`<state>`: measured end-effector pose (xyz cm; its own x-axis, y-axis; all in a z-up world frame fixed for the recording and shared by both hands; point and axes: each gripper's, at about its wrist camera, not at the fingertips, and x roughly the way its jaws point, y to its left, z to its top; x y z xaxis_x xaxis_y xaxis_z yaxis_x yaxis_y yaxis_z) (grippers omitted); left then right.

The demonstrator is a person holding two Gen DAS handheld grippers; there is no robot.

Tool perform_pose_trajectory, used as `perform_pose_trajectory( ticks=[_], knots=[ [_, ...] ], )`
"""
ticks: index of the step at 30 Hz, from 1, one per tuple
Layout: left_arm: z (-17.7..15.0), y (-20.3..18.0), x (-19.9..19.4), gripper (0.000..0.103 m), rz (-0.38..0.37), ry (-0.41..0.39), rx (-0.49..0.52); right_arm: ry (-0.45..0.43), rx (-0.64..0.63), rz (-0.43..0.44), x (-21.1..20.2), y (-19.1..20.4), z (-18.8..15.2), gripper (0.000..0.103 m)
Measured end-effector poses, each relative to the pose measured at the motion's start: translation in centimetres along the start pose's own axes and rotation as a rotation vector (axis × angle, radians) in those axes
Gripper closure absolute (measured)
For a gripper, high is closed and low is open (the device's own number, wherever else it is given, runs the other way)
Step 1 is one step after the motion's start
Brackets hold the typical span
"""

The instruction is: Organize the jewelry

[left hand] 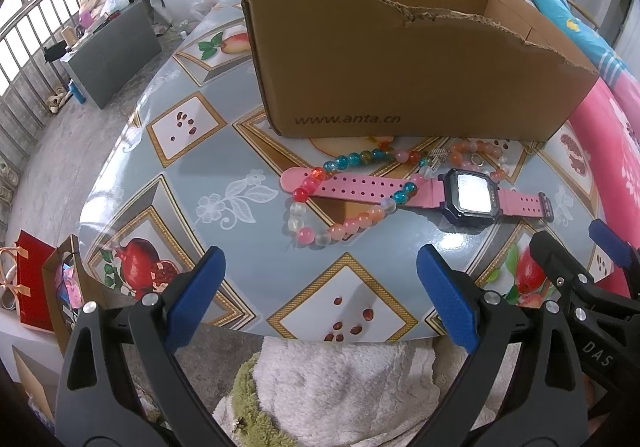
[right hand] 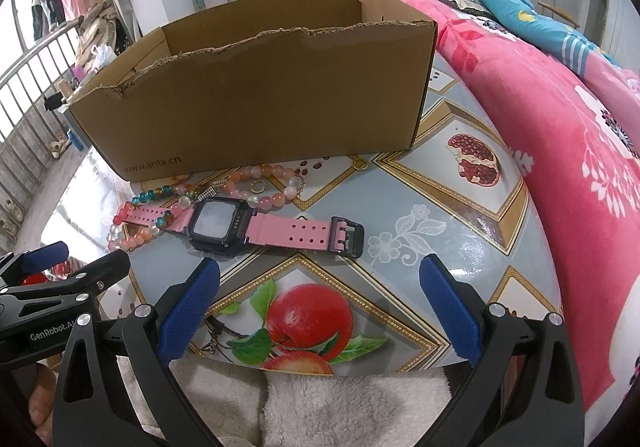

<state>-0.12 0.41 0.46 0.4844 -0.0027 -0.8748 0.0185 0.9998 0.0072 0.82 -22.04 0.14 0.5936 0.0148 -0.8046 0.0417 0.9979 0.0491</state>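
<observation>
Both my tools wide apart, empty: left tool point(left hand: 320, 295), right tool point(right hand: 320, 301) | pink watch point(right hand: 256, 225) and bead bracelet point(left hand: 340, 199) on desk point(right hand: 440, 231), tangled, just before cardboard box point(right hand: 256, 103) | step: pinch watch strap clear of beads, lift slowly.

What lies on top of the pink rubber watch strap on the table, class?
A multicoloured glass bead bracelet loops across the long strap of the pink watch, crossing it twice. Whether anything lies under the strap cannot be seen.
</observation>
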Motion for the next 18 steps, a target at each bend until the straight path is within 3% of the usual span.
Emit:
perform_pose_trajectory(
  ticks=[18],
  knots=[
    [0.02,0.25,-0.14,0.010,0.001,-0.005,-0.001,-0.005,-0.002,-0.003,-0.43,-0.06,0.19,0.005]
  ],
)
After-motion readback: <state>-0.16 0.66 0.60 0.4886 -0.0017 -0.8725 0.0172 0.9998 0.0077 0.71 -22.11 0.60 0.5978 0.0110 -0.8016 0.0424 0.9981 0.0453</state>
